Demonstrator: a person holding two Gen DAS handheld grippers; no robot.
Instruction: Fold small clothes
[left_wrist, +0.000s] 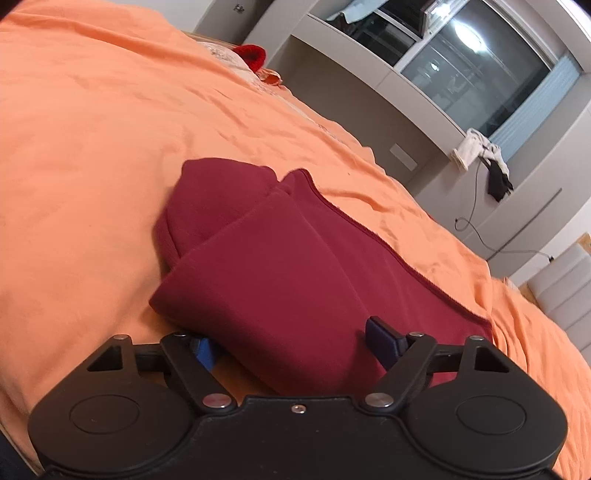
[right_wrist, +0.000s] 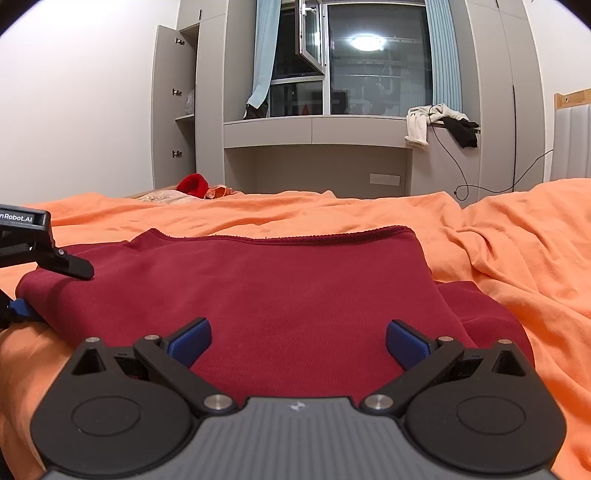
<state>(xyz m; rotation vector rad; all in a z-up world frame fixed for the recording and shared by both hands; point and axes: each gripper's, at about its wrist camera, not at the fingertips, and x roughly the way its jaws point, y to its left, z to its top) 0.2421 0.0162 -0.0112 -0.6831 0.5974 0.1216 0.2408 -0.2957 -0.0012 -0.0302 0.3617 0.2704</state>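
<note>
Nearest in the right wrist view, the right hand-held gripper (right_wrist: 298, 342) is seen with its blue pads spread wide above the folded dark red garment (right_wrist: 258, 295), nothing clamped. The left hand-held gripper (left_wrist: 295, 341) is likewise parted, the garment's (left_wrist: 288, 266) near folded edge lying between its pads; whether cloth is touched cannot be told. The garment is spread on the bed's orange sheet (right_wrist: 517, 236). One left pad is partly hidden by cloth. Farther off, a bright red item (right_wrist: 192, 184) is cut off by the bed's edge.
</note>
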